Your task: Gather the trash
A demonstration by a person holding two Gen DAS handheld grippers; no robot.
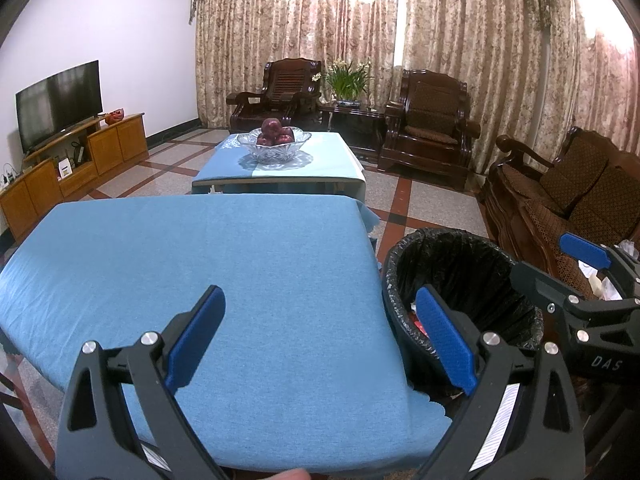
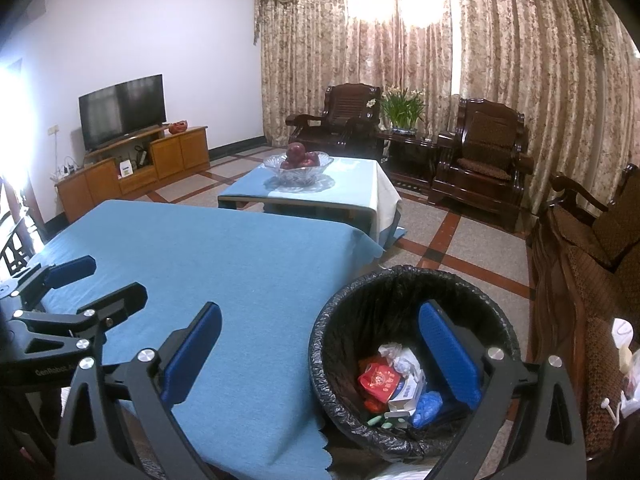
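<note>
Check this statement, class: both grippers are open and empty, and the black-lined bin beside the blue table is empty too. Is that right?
Not quite. The bin holds trash: a red packet, crumpled paper and a blue item, as the right wrist view shows. Both the left gripper and right gripper are open and empty.

"DAS" on right gripper (image 1: 576, 276); "GenRobot" on left gripper (image 2: 108, 280).

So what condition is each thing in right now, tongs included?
Left tongs: open, empty.
Right tongs: open, empty.
Trash bin: black liner in, wrappers and paper lying at the bottom.
Blue tablecloth: spread flat, bare.
Glass bowl: holding red apples.
TV: screen dark.
</note>
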